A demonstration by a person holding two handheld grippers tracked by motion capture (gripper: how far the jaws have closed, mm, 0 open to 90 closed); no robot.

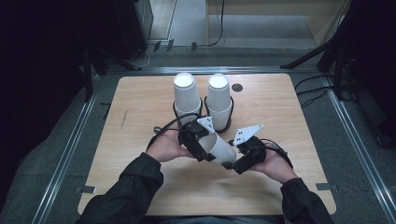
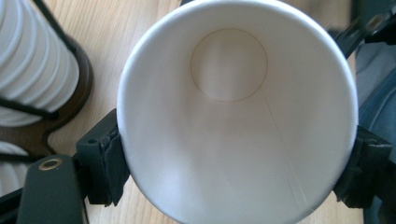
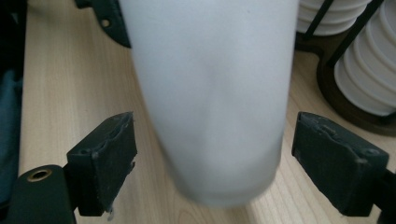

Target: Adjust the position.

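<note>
A white paper cup (image 1: 221,149) lies on its side above the wooden table (image 1: 140,121), between my two grippers. My left gripper (image 1: 207,146) is shut on the cup's rim. In the left gripper view the open mouth of the cup (image 2: 233,140) faces the camera, with a black pad (image 2: 109,161) pressed on each side. My right gripper (image 1: 232,157) is open around the cup's base. In the right gripper view the cup (image 3: 210,93) reaches down between the pads (image 3: 109,156), with table showing on both sides of it.
Two tall stacks of white paper cups (image 1: 185,95) (image 1: 218,95) stand in black wire holders at the middle back of the table, just beyond the grippers. A small dark round hole (image 1: 237,87) sits right of them. Bare wood lies left and right.
</note>
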